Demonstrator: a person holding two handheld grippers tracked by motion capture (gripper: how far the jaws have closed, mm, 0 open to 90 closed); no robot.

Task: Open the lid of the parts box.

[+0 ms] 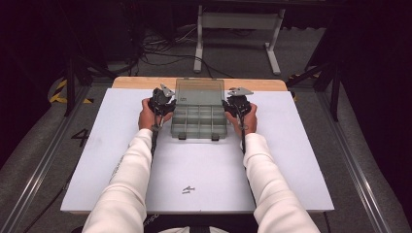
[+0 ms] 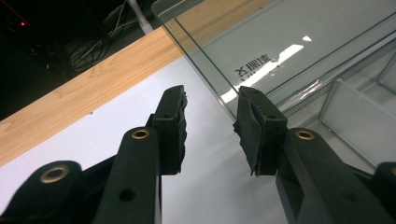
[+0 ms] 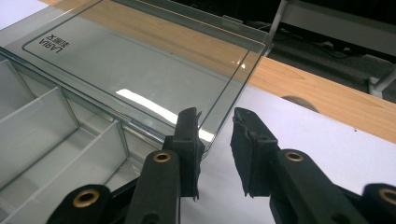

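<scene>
1. Two claws flank a clear compartment box (image 1: 199, 116) that sits toward the far side of the white bench (image 1: 291, 160), its lid (image 1: 199, 92) swung up and back from the divided tray.
2. Left of the box, the left claw (image 2: 210, 123) stands with its jaws apart. In the left gripper view the lid's side edge (image 2: 205, 74) runs down to a corner right beside the inner pad; no pad clearly presses on it, so the claw holds nothing.
3. Right of the box, the right claw (image 3: 215, 140) is likewise parted. In the right gripper view the lid's rounded corner (image 3: 210, 135) lies against or just in front of one pad, and whether they touch cannot be told; the other pad is clear of it.
4. Judged from this, the work in hand is moving the lid by its two side edges, probably closing it.
5. Risks from here:
   - A thin, slick lid edge may slip out if either claw closes off-centre, since each pad meets little more than a corner.
   - Uneven pull from left and right of the box could twist the lid on its hinge or skew it so the latches (image 1: 181, 137) miss.
   - The light box may slide across the bench, as nothing pins it.
6. Well nearer the person than the box, some small dark parts (image 1: 188, 189) lie loose, clear of the action.
</scene>
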